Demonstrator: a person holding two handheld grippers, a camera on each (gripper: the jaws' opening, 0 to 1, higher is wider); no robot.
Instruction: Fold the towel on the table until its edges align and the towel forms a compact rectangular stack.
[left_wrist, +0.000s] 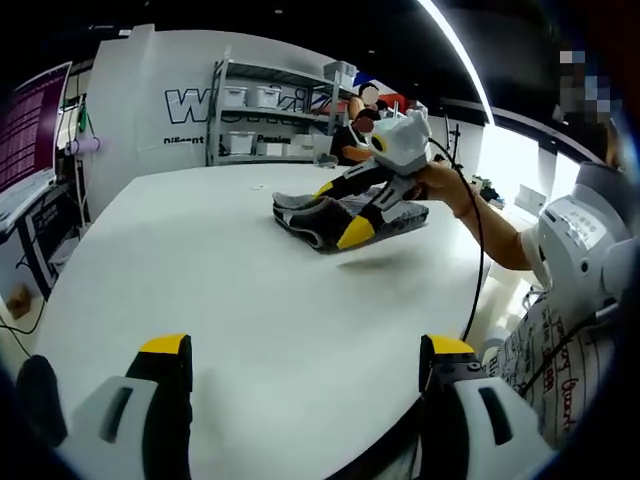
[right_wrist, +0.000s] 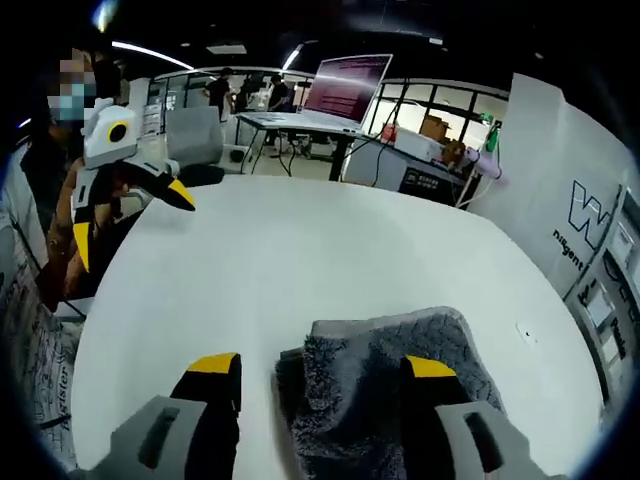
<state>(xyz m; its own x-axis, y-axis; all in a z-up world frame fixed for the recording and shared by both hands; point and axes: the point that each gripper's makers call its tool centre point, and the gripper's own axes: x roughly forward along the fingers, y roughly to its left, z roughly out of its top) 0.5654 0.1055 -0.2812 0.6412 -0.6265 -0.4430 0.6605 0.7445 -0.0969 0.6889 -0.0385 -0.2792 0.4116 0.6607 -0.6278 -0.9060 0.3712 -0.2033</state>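
- While the right gripper (left_wrist: 345, 205) straddles the folded grey towel (right_wrist: 385, 385) with jaws apart, it should press edges flush.
- Left gripper (left_wrist: 305, 372), spread and empty, hovers over the table (left_wrist: 200, 270).

A big white wall panel (left_wrist: 150, 110) with dark letters stands far behind the table. Next to it is a metal shelf (left_wrist: 262, 125) with white boxes (left_wrist: 250, 97) on it. A person in dark clothes (left_wrist: 350, 140) sits near the shelf. On the other side of the room, a large screen (right_wrist: 345, 88) glows purple on a desk (right_wrist: 290, 125). A gray chair (right_wrist: 195, 135) stands near that desk. Long lights (right_wrist: 150, 52) shine on the dark ceiling.
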